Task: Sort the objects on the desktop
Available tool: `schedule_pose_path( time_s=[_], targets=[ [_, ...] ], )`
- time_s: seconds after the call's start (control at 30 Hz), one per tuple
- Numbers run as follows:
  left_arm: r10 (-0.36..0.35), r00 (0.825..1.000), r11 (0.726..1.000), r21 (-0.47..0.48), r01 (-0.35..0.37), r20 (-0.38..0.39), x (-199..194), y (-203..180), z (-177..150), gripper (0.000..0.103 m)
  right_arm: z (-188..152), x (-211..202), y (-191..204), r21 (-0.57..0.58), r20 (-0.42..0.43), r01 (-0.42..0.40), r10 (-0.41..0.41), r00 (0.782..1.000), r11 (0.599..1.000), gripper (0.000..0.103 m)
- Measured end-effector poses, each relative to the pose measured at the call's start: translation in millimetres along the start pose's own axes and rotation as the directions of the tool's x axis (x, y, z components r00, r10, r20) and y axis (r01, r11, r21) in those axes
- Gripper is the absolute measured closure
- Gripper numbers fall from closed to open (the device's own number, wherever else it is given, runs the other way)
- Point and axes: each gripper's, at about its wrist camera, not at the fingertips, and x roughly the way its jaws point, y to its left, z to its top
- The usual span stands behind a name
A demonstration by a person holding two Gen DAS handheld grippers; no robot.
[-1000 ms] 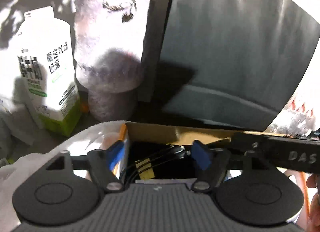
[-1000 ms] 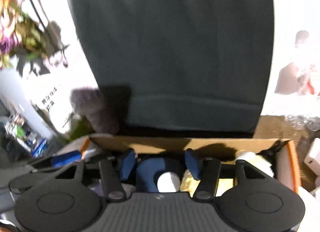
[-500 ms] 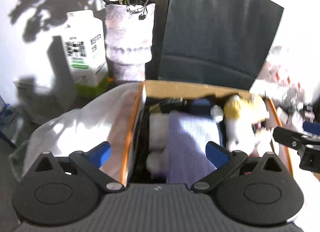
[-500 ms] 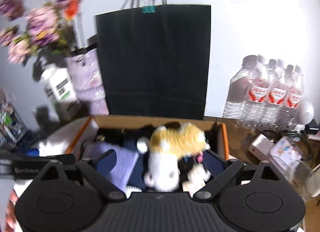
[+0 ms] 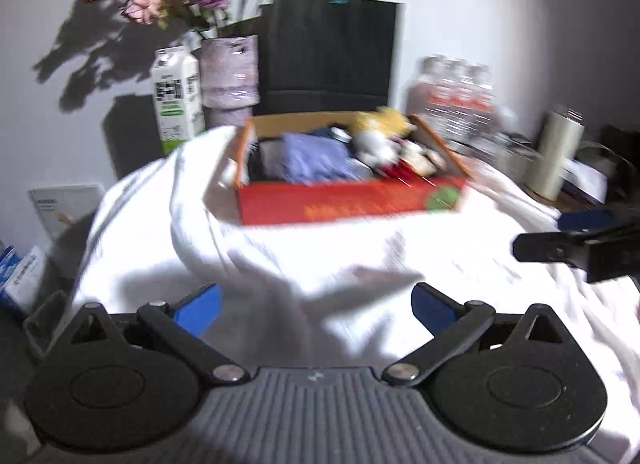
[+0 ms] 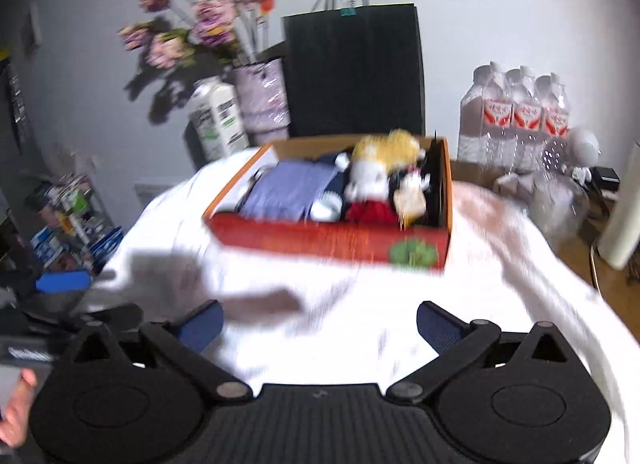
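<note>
A red cardboard box [image 5: 348, 204] [image 6: 320, 240] stands on a white cloth [image 5: 320, 248] [image 6: 360, 296]. It holds a yellow and white plush toy [image 5: 380, 132] [image 6: 372, 172], a purple folded cloth [image 5: 312, 156] [image 6: 292, 188] and other small items. My left gripper [image 5: 316, 304] is open and empty, well short of the box over the cloth. My right gripper [image 6: 320, 320] is also back from the box. Its jaws are opening, with nothing between them. The other gripper's blue-padded finger shows at the edge of each view [image 5: 580, 240] [image 6: 60, 284].
Behind the box stand a black paper bag [image 5: 332, 52], a milk carton [image 5: 176, 100] and a vase of flowers [image 5: 230, 72]. A pack of water bottles [image 6: 516, 112] and a pale cylinder [image 5: 558, 152] are at the right. A hand [image 6: 16, 404] shows at the lower left.
Both grippers have pulled back from inside the box to well in front of it over the white cloth. Both sets of jaws have spread wide.
</note>
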Motion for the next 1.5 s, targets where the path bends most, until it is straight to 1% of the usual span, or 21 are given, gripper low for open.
schedule_pose_path(
  time_s=[0.1, 0.17, 0.2, 0.3, 0.4, 0.43, 0.47, 0.53, 0.6, 0.67, 0.73, 0.77, 0.87, 0.93, 1.03, 1.1, 1.13, 1.2, 1.27, 1.4, 1.5],
  targets=[
    [-0.087, 0.996, 0.996, 0.025, 0.088, -0.018, -34, -8, -36, 0.0, -51, -31, 5, -0.024, 0.057, -0.006, 0.007, 0.998, 1.0, 0.0],
    [-0.169, 0.986, 0.985, 0.041, 0.169, -0.012, -55, -13, -54, 0.0, -81, -46, 9, -0.027, 0.083, 0.017, -0.015, 0.996, 0.999, 0.0],
    [-0.187, 0.982, 0.982, 0.04, 0.187, -0.001, -64, -15, -62, 0.0, -93, -52, 11, -0.021, 0.094, 0.029, -0.026, 0.995, 0.999, 0.0],
    [-0.167, 0.985, 0.986, 0.032, 0.165, 0.053, -79, -20, -78, 0.0, -119, -62, 16, 0.005, 0.108, 0.08, -0.08, 0.991, 0.997, 0.0],
    [-0.096, 0.989, 0.995, 0.032, 0.093, 0.114, -69, -22, -84, 0.0, -136, -64, 18, 0.035, 0.136, 0.106, -0.11, 0.985, 0.994, 0.0],
    [-0.052, 0.989, 0.998, 0.034, 0.047, 0.139, -62, -25, -85, 0.0, -140, -62, 20, 0.032, 0.143, 0.111, -0.114, 0.983, 0.993, 0.0],
    [-0.006, 0.987, 0.999, 0.039, 0.0, 0.16, -53, -24, -86, 0.0, -142, -58, 22, 0.017, 0.152, 0.113, -0.114, 0.982, 0.993, 0.0],
    [0.035, 0.978, 0.997, 0.057, -0.048, 0.208, -33, -25, -88, 0.0, -142, -46, 27, -0.011, 0.17, 0.128, -0.125, 0.978, 0.992, 0.0],
    [0.08, 0.971, 0.995, 0.035, -0.09, 0.225, -9, -26, -90, 0.0, -141, -30, 29, -0.017, 0.181, 0.146, -0.141, 0.973, 0.989, 0.0],
    [0.112, 0.975, 0.993, 0.0, -0.114, 0.191, 17, -24, -91, 0.0, -137, -8, 30, -0.008, 0.165, 0.164, -0.16, 0.973, 0.986, 0.0],
    [0.096, 0.986, 0.995, -0.014, -0.095, 0.137, 40, -20, -93, 0.0, -135, 13, 30, -0.002, 0.139, 0.164, -0.163, 0.977, 0.986, 0.0],
    [0.111, 0.988, 0.994, -0.01, -0.111, 0.11, 49, -20, -94, 0.0, -134, 22, 31, -0.001, 0.126, 0.164, -0.162, 0.979, 0.986, 0.0],
    [0.15, 0.985, 0.989, -0.009, -0.15, 0.085, 68, -19, -97, 0.0, -135, 44, 34, -0.017, 0.098, 0.175, -0.172, 0.98, 0.985, 0.0],
    [0.156, 0.986, 0.988, -0.017, -0.155, 0.053, 79, -17, -97, 0.0, -134, 54, 37, -0.026, 0.089, 0.193, -0.19, 0.978, 0.981, 0.0],
    [0.149, 0.989, 0.989, -0.012, -0.149, 0.006, 91, -17, -95, 0.0, -130, 65, 35, -0.033, 0.055, 0.194, -0.192, 0.98, 0.98, 0.0],
    [0.139, 0.99, 0.99, -0.011, -0.139, 0.004, 94, -18, -93, 0.0, -130, 71, 31, -0.037, 0.043, 0.242, -0.24, 0.97, 0.97, 0.0],
    [0.147, 0.989, 0.989, -0.014, -0.147, 0.008, 94, -18, -92, 0.0, -129, 73, 28, -0.025, 0.042, 0.247, -0.246, 0.968, 0.969, 0.0],
    [0.157, 0.987, 0.987, -0.022, -0.157, 0.008, 95, -19, -91, 0.0, -126, 72, 21, 0.03, 0.037, 0.227, -0.228, 0.973, 0.974, 0.0],
    [0.162, 0.987, 0.986, -0.041, -0.161, 0.003, 96, -18, -92, 0.0, -126, 72, 21, 0.058, 0.053, 0.23, -0.233, 0.971, 0.971, 0.0],
    [0.118, 0.993, 0.988, -0.097, -0.119, -0.018, 100, -7, -90, 0.0, -126, 77, 26, 0.023, 0.04, 0.262, -0.263, 0.964, 0.965, 0.0],
    [0.118, 0.993, 0.991, -0.07, -0.118, -0.005, 101, -10, -89, 0.0, -126, 77, 26, 0.021, 0.039, 0.261, -0.261, 0.964, 0.965, 0.0]
  ],
)
